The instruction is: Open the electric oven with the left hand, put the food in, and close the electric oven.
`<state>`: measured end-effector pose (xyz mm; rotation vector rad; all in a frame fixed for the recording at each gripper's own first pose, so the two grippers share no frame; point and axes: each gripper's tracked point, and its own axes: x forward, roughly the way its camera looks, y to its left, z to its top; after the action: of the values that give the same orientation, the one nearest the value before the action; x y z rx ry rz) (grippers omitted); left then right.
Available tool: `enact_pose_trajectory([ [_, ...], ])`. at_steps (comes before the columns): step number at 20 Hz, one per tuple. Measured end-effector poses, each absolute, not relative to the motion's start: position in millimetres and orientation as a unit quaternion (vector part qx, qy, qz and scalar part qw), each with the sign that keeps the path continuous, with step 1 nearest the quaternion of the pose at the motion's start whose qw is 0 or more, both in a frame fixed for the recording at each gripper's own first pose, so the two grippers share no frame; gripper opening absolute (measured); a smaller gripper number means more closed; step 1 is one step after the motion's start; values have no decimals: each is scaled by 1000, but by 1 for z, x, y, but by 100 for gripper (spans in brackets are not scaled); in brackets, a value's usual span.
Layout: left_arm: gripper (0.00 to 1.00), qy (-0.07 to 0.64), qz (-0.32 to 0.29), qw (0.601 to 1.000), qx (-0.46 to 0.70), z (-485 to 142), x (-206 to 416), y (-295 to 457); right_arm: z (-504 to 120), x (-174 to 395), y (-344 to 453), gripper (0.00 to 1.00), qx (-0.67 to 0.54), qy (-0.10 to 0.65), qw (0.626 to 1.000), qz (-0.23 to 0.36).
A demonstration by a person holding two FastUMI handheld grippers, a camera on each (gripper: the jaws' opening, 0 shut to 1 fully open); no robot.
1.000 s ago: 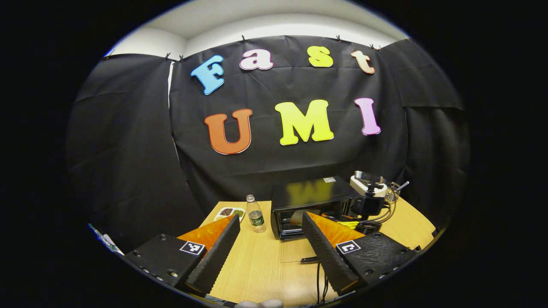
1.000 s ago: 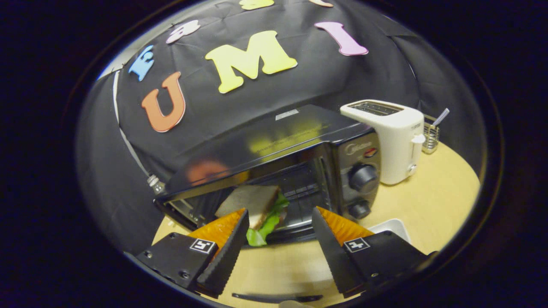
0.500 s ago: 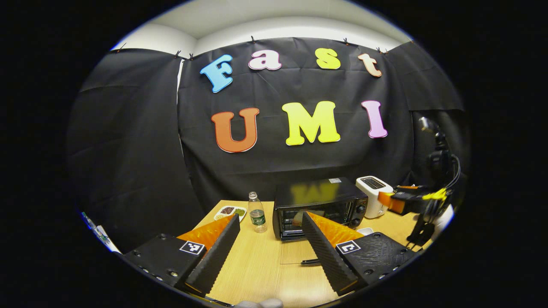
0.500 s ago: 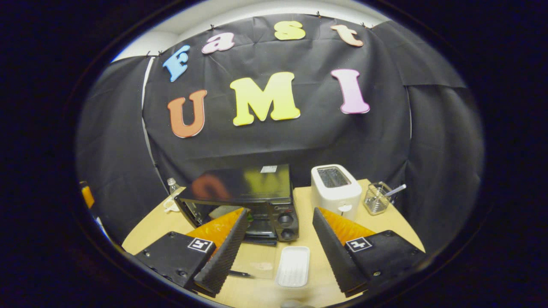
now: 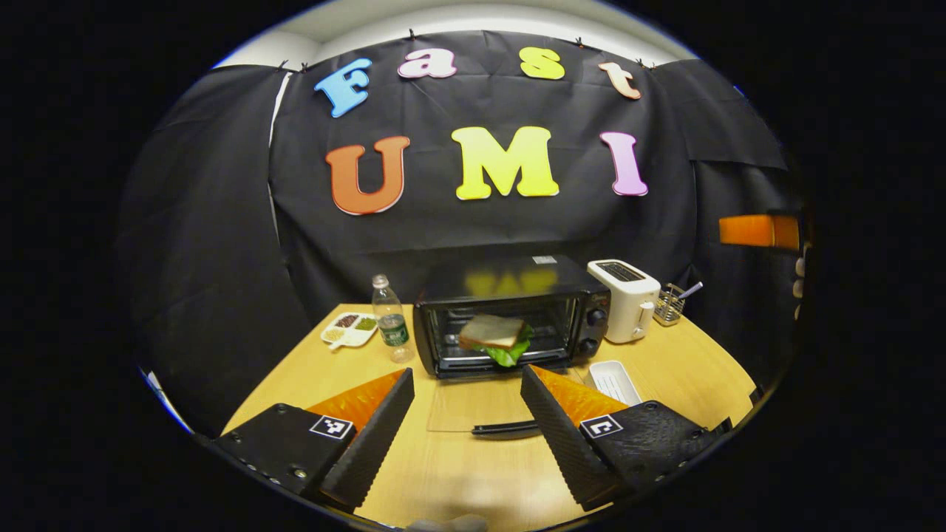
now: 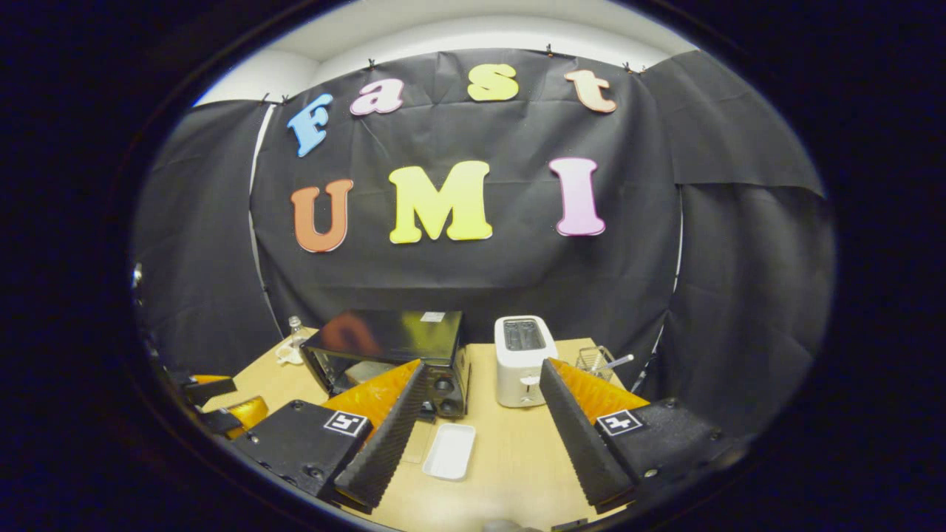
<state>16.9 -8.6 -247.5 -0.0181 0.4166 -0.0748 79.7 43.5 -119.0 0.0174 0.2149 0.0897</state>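
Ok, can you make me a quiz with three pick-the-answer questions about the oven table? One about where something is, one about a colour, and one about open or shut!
1. Where is the sandwich of brown bread and green lettuce?
A. inside the black electric oven
B. on the small white rectangular tray
C. in the toaster

2. What colour is the two-slot toaster?
A. red
B. white
C. blue

3. How is the oven's glass door?
A. shut
B. taken off
C. folded down open on the wooden table

Answers: 1 A, the sandwich sits on the oven's rack. 2 B, its body is white. 3 C, the door lies flat in front of the oven, handle toward the open left gripper.
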Motion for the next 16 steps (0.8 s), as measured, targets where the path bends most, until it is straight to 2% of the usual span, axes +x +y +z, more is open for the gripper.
enact_pose_trajectory([
  [6, 96, 259, -62, 964, -8, -312, 16, -43, -86, 61, 5, 98, 3, 85, 996, 15],
  [14, 96, 343, -73, 936, -18, -393, 7, -64, -94, 61, -8, 98, 2, 107, 994, -3],
  [15, 100, 347, -74, 935, -14, -399, 9, -66, -97, 62, -9, 98, 3, 114, 994, -5],
  [16, 96, 351, -75, 933, -13, -406, 11, -65, -99, 63, -11, 98, 1, 116, 993, -7],
])
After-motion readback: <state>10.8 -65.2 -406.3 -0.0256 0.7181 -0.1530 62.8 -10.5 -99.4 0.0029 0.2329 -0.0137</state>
